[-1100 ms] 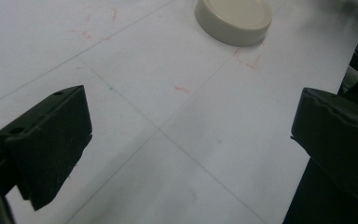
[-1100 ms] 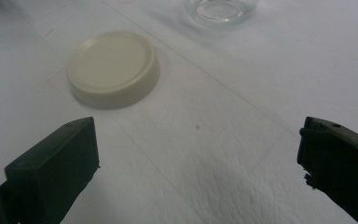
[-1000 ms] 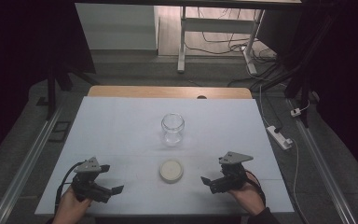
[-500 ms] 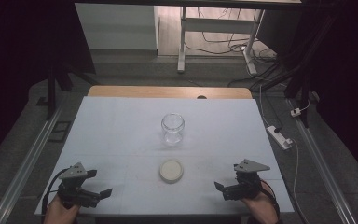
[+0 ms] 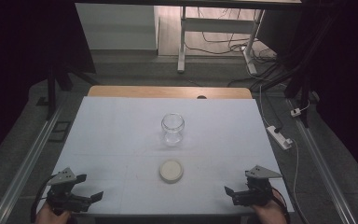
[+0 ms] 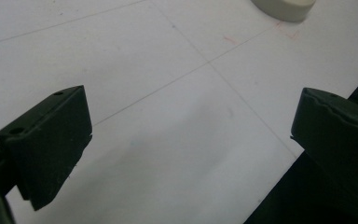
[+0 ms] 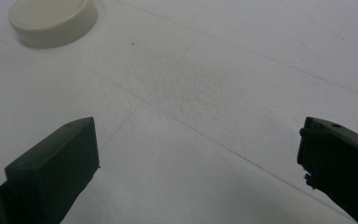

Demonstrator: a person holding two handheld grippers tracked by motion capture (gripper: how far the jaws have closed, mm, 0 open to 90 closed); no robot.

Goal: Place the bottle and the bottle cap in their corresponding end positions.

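Covering the table [image 5: 121, 135], white sheet with faint grid lines, dark room beyond, clear glass jar [image 5: 173, 128] upright mid-table, contents indiscernible, cream lid [image 5: 171, 171] nearer, left gripper [image 5: 91, 198] and right gripper [image 5: 230, 193] both spread, holding nothing.

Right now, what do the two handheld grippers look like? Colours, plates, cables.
Both are black. The left gripper and right gripper each carry a grey three-cornered plate on top. A dark cable loops from the left one. Close up, the jaws are matte black blocks with small holes; the left gripper's right-hand jaw has a wavy edge.

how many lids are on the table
1: a cream round lid lies flat on the white table, just nearer the person than the open glass jar. Nothing could hide another.
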